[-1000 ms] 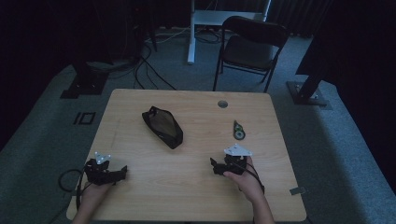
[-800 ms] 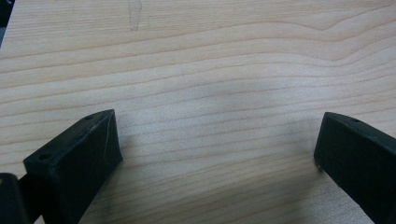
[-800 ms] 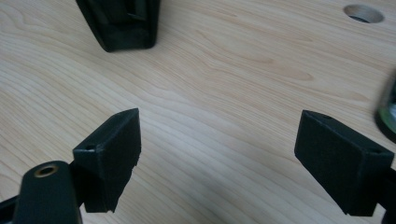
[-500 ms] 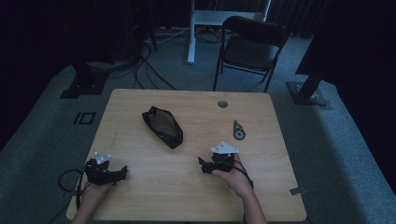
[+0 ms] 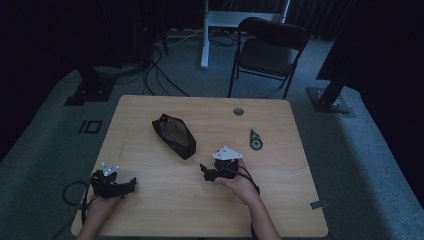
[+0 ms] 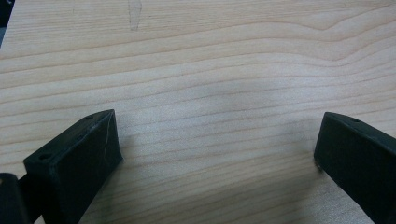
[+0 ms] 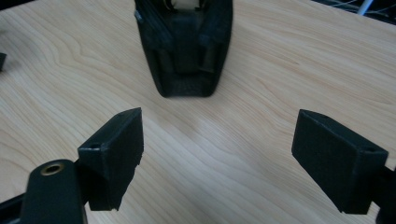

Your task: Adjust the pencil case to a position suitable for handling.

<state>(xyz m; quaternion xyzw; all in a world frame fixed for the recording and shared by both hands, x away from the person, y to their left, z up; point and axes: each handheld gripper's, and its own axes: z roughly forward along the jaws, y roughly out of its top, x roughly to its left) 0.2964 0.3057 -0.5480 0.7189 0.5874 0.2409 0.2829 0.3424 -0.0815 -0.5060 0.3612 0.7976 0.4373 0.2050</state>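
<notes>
— Where's the pouch [image 5: 174, 136]?

— Middle of the table [image 5: 280, 210], a bit toward the far edge and left of centre. Its long axis runs from far-left to near-right, and the narrow near end points at my right gripper [image 5: 206, 171]. In the right gripper view the pouch [image 7: 186, 44] sits straight ahead, just beyond the spread jaws, nothing between them.

— Which hand is closer?

— The right, clearly. My left gripper [image 5: 131, 184] rests near the near-left corner, jaws apart over bare wood, well away from the pouch.

— What changed?

— Over the last second the right gripper slid left from beside the small tool [image 5: 256, 140] toward the pouch. The left hasn't moved.
</notes>
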